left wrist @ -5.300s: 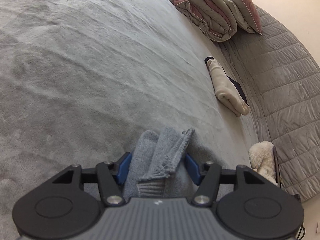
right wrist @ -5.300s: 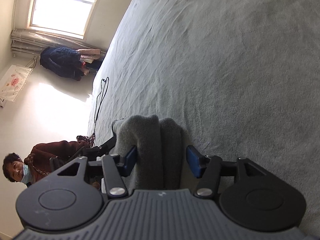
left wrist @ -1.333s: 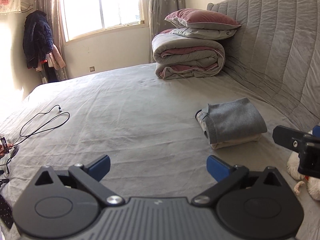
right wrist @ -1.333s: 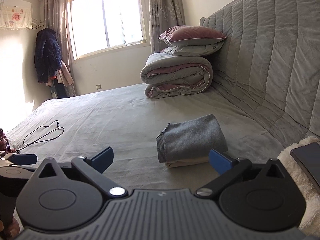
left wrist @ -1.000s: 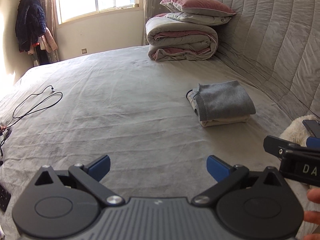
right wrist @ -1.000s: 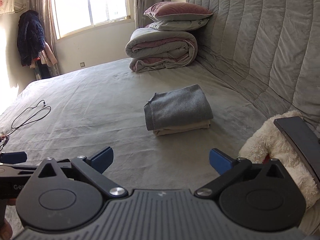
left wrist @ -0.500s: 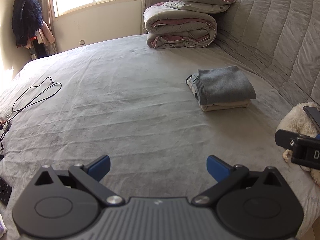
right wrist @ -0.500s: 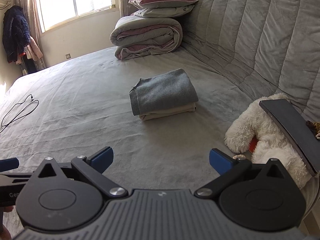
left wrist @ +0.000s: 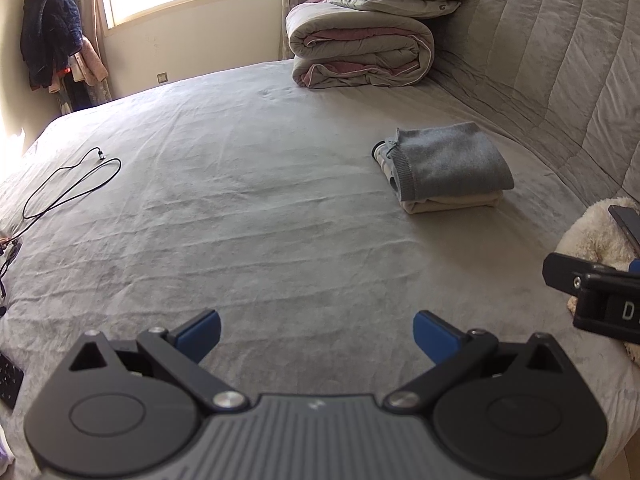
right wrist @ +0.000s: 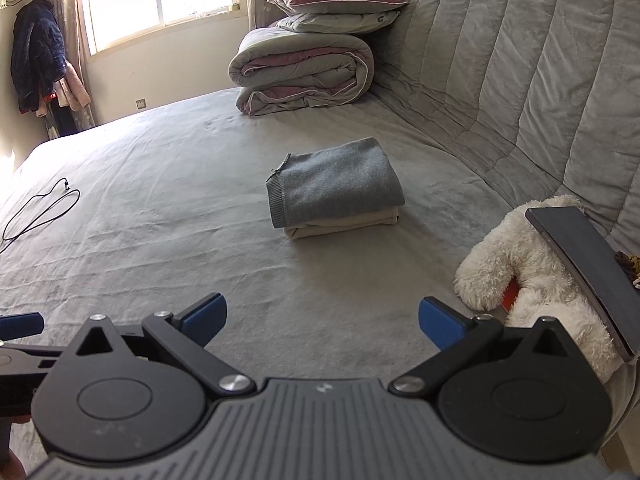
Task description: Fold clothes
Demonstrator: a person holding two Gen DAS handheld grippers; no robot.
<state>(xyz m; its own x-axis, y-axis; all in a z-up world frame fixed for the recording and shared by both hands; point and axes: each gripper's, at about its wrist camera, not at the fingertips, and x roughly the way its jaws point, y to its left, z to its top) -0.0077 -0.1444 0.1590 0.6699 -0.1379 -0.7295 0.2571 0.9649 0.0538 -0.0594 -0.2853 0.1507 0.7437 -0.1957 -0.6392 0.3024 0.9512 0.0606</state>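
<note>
Both wrist views face the folded stack (left wrist: 444, 168) (well off).

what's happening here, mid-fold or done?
Looks done for now. Both grippers are open and hold nothing: the left gripper and the right gripper hang above bare bed sheet. The grey sweater lies folded on top of a folded cream garment, a neat stack near the quilted headboard. No unfolded clothing shows on the bed. A white plush toy and a black cable lie off to the sides.
</note>
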